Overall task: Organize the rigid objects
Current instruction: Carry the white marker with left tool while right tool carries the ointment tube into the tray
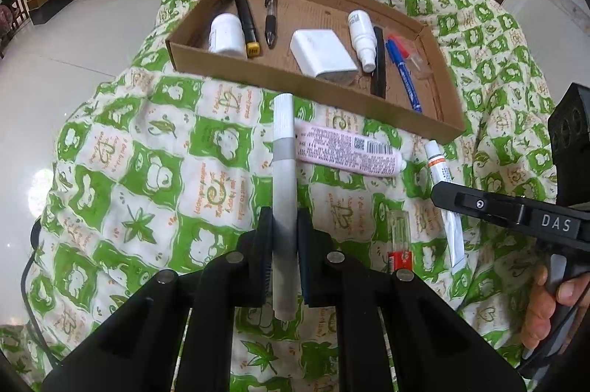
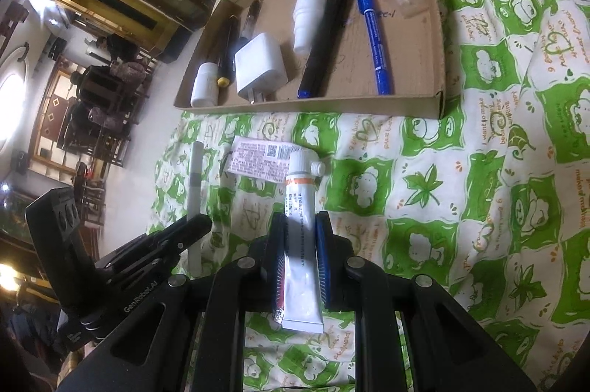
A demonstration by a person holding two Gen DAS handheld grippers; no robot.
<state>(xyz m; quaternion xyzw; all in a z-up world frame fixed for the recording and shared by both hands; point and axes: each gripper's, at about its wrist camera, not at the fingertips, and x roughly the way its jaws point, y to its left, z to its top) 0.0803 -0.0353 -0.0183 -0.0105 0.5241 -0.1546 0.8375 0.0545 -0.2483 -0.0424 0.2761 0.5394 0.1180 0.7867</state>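
Observation:
My left gripper [image 1: 284, 226] is shut on a white and grey marker [image 1: 283, 170], held above the cloth with its tip pointing at the cardboard tray [image 1: 295, 75]. My right gripper [image 2: 300, 229] is shut on a white ointment tube [image 2: 300, 200] with an orange band, cap forward. In the left wrist view, that right gripper [image 1: 448, 198] comes in from the right with the ointment tube [image 1: 438, 163] in it. A pink tube [image 1: 350, 152] lies flat on the cloth between the marker and the tray.
The tray holds a white bottle [image 1: 225, 32], two dark pens, a white charger [image 1: 320, 51], a spray bottle [image 1: 361, 34], a black marker [image 1: 379, 60] and a blue pen [image 1: 403, 75]. A clear and red item [image 1: 400, 237] lies on the green patterned cloth [image 1: 147, 170].

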